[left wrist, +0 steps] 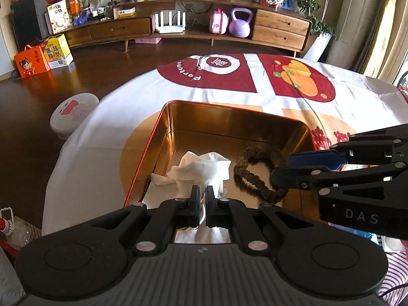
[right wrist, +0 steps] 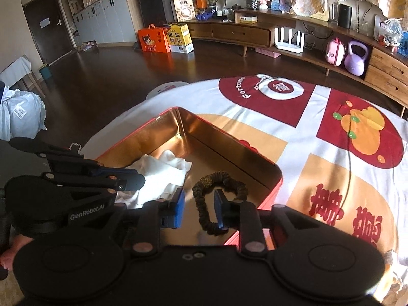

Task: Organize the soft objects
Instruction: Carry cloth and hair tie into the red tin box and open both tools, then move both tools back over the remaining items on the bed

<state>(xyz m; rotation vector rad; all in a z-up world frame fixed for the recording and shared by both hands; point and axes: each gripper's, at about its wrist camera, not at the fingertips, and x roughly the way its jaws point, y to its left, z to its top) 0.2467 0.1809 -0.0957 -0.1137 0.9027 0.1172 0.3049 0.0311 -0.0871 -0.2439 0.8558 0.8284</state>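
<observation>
A red tin (left wrist: 229, 107) with a gold inside stands open on the table. In it lie a crumpled white cloth (left wrist: 201, 165) and a dark brown scrunchie (left wrist: 257, 176). My left gripper (left wrist: 202, 191) is shut on the near end of the white cloth, which shows between its fingers. In the right wrist view the right gripper (right wrist: 199, 201) stands partly open over the scrunchie (right wrist: 219, 178). One strand of the loop lies between its blue pads (right wrist: 178, 204), and they do not press on it. The left gripper (right wrist: 132, 178) reaches in from the left onto the cloth (right wrist: 163, 176).
The tin (right wrist: 229, 137) sits near the table's edge on a white cloth with red and orange prints (right wrist: 357, 132). A white round stool (left wrist: 74, 114) stands on the dark floor to the left. A long wooden cabinet (left wrist: 278, 25) lines the far wall.
</observation>
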